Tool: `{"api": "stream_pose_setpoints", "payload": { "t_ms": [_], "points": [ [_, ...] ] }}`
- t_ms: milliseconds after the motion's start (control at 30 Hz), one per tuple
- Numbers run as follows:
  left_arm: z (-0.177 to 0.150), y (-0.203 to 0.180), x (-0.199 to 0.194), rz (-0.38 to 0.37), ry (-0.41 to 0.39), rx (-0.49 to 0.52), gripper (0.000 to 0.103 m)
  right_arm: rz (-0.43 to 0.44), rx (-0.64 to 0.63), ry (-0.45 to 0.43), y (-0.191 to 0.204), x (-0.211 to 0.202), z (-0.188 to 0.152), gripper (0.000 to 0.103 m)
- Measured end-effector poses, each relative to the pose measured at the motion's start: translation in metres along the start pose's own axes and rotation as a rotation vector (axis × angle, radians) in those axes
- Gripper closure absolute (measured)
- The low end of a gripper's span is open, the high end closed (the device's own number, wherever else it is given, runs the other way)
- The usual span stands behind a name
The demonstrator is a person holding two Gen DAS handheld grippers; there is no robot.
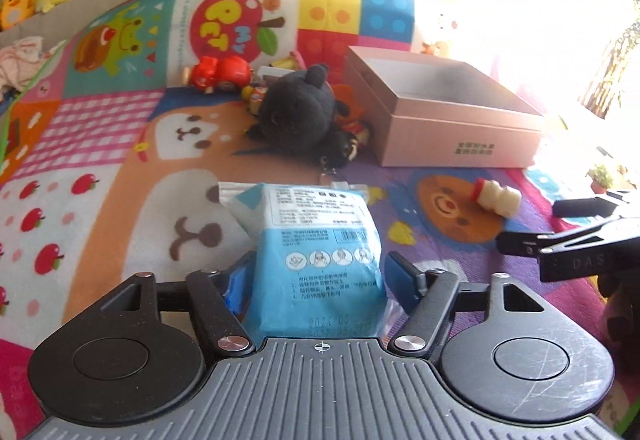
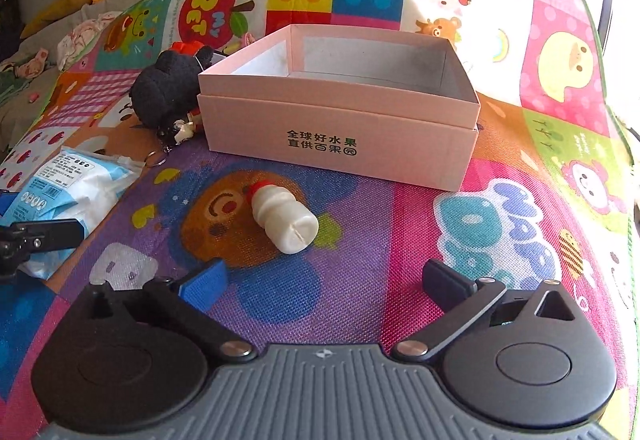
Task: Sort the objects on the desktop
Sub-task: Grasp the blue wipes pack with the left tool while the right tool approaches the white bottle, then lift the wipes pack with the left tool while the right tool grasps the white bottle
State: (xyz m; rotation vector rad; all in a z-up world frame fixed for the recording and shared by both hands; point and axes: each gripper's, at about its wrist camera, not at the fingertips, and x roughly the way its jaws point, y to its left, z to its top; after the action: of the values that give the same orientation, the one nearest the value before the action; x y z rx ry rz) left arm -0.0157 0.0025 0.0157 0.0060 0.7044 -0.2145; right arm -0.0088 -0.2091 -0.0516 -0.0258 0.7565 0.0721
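While blue packet (image 1: pixel 320 256) sits low centre of left view, left tongs (image 1: pixel 320 282) straddle it, blue pads at both sides; firm clamp cannot be told. Right tongs (image 2: pixel 324 280) spread wide, holding nothing, over play mat (image 2: pixel 400 224). White bottle (image 2: pixel 285 218) lies on side just ahead, mid-frame. Pink box (image 2: pixel 340 144) beyond, open-topped. Black plush (image 1: pixel 298 108) left of box.
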Motion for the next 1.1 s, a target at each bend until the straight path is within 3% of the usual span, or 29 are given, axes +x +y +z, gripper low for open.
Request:
{"api": "stream_pose_setpoints", "payload": {
  "t_ms": [67,233,433,567,700,767,900,1100],
  "points": [
    [-0.004,-0.004,0.005,0.019,0.001,0.006,0.009,0.007,-0.001,0.004,-0.001,0.001,0.000,0.000],
    [-0.010,-0.002,0.008,0.012,0.011,-0.014,0.001,0.027,-0.021,0.028,0.000,0.001,0.001,0.000],
    [-0.011,-0.003,0.010,0.048,0.027,-0.022,0.000,0.023,-0.008,0.039,-0.004,0.001,0.007,0.000],
    [-0.013,-0.002,0.009,0.057,0.023,-0.028,0.000,-0.235,-0.023,-0.045,-0.004,0.000,0.009,0.000],
    [-0.012,-0.006,0.011,0.076,0.032,-0.003,0.000,-0.080,0.012,-0.069,-0.003,-0.015,0.011,0.000],
    [-0.012,-0.008,0.011,0.083,0.035,0.004,0.000,-0.029,-0.028,-0.108,0.008,-0.020,0.009,0.001],
    [-0.012,-0.008,0.011,0.083,0.035,0.004,0.000,0.021,-0.164,-0.120,0.031,-0.012,0.012,0.025],
    [-0.013,-0.009,0.012,0.084,0.036,0.006,0.000,0.059,-0.145,-0.032,0.024,0.001,0.022,0.028]
  ]
}}
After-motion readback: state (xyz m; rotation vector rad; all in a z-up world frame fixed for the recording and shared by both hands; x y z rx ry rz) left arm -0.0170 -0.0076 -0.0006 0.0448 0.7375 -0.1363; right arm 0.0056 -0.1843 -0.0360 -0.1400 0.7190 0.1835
